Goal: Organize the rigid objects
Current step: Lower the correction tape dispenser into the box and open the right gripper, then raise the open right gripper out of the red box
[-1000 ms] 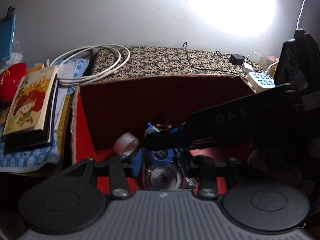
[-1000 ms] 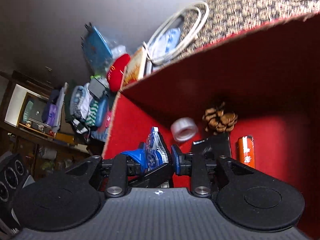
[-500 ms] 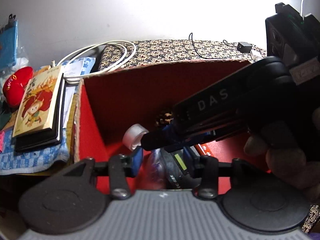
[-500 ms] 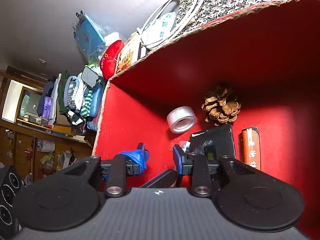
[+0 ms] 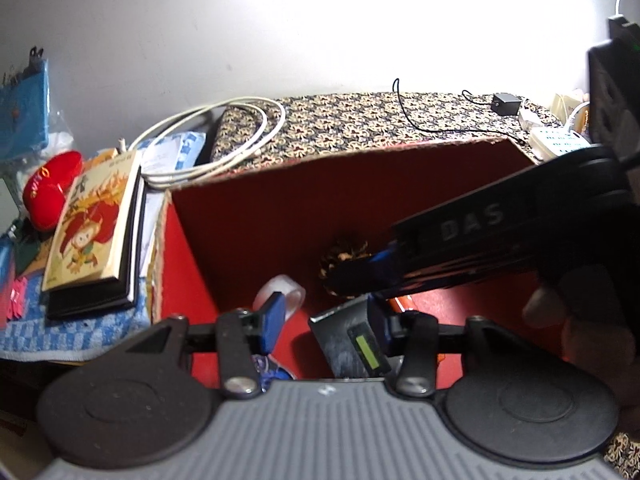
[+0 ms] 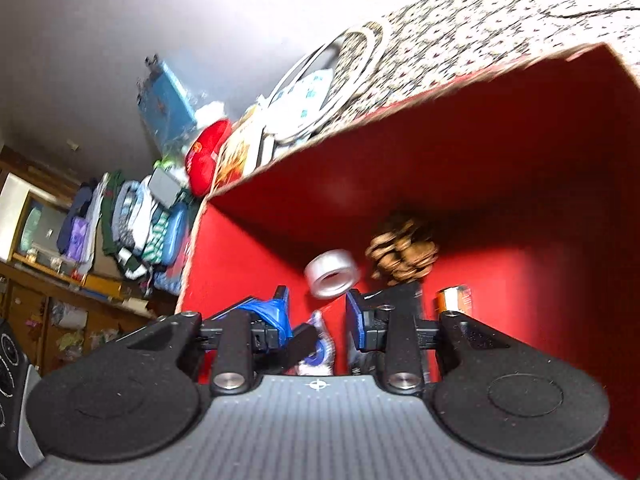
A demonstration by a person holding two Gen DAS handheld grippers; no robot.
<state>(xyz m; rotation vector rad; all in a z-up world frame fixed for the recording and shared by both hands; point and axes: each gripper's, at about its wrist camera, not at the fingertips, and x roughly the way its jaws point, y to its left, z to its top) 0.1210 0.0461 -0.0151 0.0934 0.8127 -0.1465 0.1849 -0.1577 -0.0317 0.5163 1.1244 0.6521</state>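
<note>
Moved: both my claws are rising off the dispenser [image 6: 316, 354], jaws having just been opening, now spread, empty.
Dispenser: lying in box [image 6: 500, 152].
Handling: I'm judging it light, slick; pinch flat sides.

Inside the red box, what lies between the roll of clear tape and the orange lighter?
In the right wrist view, the pine cone sits between the tape roll and the lighter.
</note>
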